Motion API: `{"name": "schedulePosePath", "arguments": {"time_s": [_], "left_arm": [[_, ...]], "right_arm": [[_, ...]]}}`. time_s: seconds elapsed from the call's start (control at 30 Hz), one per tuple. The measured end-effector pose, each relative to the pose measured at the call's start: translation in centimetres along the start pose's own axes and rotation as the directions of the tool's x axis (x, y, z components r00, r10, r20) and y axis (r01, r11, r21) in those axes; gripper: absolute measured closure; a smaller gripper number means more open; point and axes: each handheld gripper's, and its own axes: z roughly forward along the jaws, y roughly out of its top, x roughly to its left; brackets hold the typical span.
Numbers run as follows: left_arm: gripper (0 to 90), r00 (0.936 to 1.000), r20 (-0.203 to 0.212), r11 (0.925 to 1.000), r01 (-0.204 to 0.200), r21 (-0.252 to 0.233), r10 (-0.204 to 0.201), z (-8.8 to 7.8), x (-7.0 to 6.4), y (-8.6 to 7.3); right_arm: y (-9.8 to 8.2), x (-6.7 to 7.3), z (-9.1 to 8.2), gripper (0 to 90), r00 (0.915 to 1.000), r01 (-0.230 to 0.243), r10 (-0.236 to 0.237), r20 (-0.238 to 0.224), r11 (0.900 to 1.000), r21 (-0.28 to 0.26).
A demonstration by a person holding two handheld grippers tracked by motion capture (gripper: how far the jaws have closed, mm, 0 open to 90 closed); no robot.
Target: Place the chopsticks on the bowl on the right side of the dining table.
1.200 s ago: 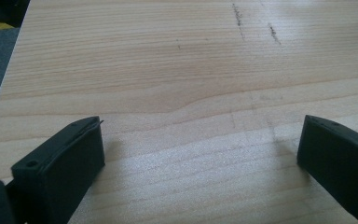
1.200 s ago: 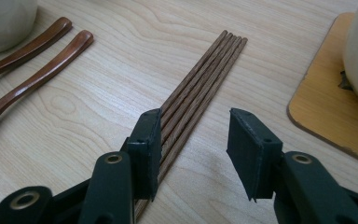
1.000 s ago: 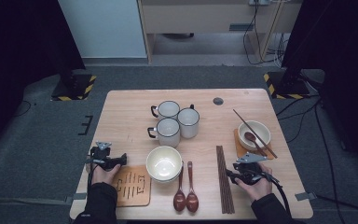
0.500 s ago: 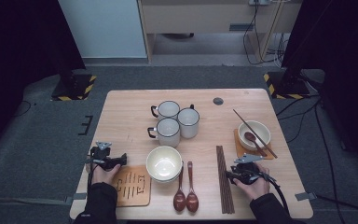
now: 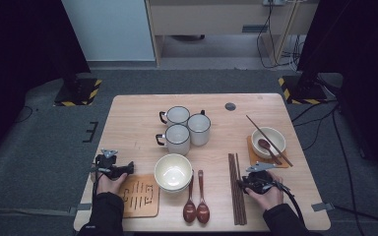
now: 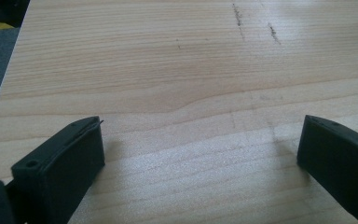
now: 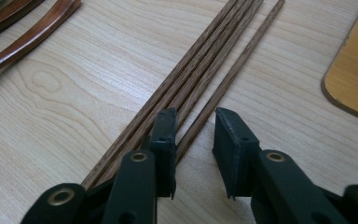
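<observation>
1 chopstick [image 7: 223,84] lies between the right hand-held gripper [image 7: 195,135] jaws, unclamped.

Bare counter [image 6: 177,70] lies open ahead of the left gripper [image 6: 200,149]. The right gripper [image 7: 195,135] straddles one stray chopstick [image 7: 233,74], with the chopstick bundle [image 7: 186,79] crowding one jaw.

Table [image 5: 138,118] evenly lit, surroundings dark; high view soft; faint glare far tabletop

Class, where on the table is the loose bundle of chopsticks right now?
High view: the chopsticks lie front right, between the two spoons and the right gripper.
</observation>
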Motion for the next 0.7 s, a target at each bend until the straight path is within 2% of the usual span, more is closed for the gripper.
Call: {"name": "schedulePosePath", "arguments": {"time_s": [0.43, 0.7], "left_arm": [[0.0, 1.0000, 0.000, 1.0000, 0.000, 0.000, 0.000, 0.00, 0.00, 0.00], [0.0, 1.0000, 0.000, 1.0000, 0.000, 0.000, 0.000, 0.00, 0.00, 0.00]], "right_arm": [[-0.10, -0.16, -0.09, 77.3, 0.9998, -0.004, 0.004, 0.018, 1.000, 0.009], [-0.22, -0.59, -0.33, 81.0, 0.9987, -0.012, 0.011, 0.049, 1.000, 0.019]]}}
